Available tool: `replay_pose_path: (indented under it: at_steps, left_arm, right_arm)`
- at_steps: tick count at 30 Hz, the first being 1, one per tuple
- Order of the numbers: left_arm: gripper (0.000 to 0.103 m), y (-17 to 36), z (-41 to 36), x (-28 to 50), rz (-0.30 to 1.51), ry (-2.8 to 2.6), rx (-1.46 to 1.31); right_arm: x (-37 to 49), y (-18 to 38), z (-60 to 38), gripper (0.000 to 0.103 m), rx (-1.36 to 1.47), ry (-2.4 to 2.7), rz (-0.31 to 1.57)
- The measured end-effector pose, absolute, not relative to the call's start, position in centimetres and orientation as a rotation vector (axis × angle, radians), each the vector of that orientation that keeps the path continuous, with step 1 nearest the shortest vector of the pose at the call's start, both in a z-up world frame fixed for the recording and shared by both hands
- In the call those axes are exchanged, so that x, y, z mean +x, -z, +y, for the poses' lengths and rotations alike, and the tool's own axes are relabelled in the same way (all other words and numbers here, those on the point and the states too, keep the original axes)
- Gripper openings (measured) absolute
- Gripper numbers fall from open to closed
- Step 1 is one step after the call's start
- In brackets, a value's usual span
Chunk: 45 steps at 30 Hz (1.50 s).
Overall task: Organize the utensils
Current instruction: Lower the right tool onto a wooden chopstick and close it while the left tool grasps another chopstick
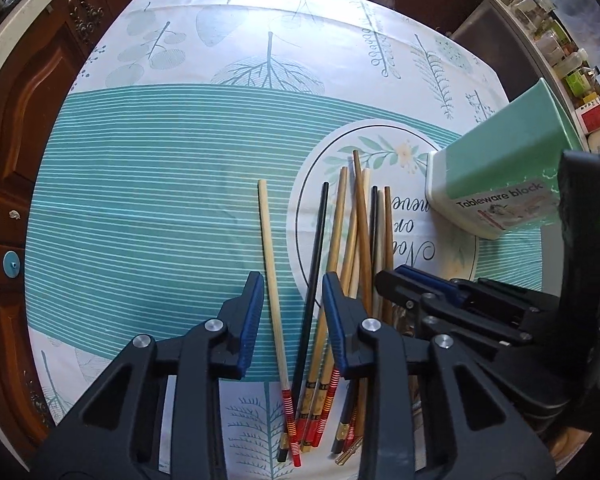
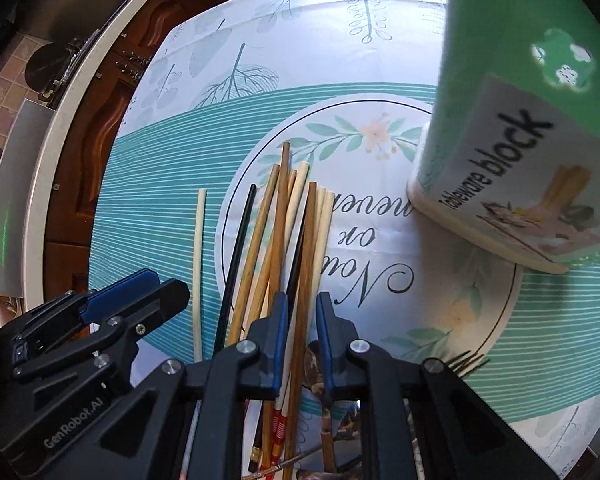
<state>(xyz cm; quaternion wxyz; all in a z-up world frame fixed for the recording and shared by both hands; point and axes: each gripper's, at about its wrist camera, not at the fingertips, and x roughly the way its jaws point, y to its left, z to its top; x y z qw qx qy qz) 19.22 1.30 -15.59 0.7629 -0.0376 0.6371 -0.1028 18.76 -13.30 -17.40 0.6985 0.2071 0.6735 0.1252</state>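
I am at the pick-up step, both tools down over the chopsticks, a loose bundle on the tablecloth. Their long axis runs 6 to 12 o'clock, thin tips at 12, banded handles at 6. My left gripper straddles a pale stick and a black one, jaws partly closed, pads not yet pressing. My right gripper is narrowed around a brown stick; I cannot tell if it pinches. Next, I judge: close, lift, tip upright into the green holder at 2 o'clock.
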Motion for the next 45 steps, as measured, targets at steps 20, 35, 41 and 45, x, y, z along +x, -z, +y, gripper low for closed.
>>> replay_pose_path:
  at_steps: [20, 35, 41, 45]
  left_arm:
    - [0.025, 16.3, -2.6, 19.9, 1.502, 0.223, -0.016]
    - [0.008, 18.3, -6.0, 19.9, 1.569, 0.185, 0.102]
    - [0.008, 19.1, -6.8, 20.2, 1.592, 0.156, 0.124]
    - [0.008, 19.2, -7.4, 20.2, 1.592, 0.147, 0.150]
  right_arm:
    - [17.3, 17.4, -16.1, 0.006, 0.651, -0.274, 1.446]
    - [15.3, 17.4, -19.0, 0.006, 0.806, -0.322, 1.364]
    - [14.8, 17.5, -19.7, 0.006, 0.822, -0.335, 1.352]
    - [14.7, 17.6, -20.0, 0.006, 0.830, -0.345, 1.349]
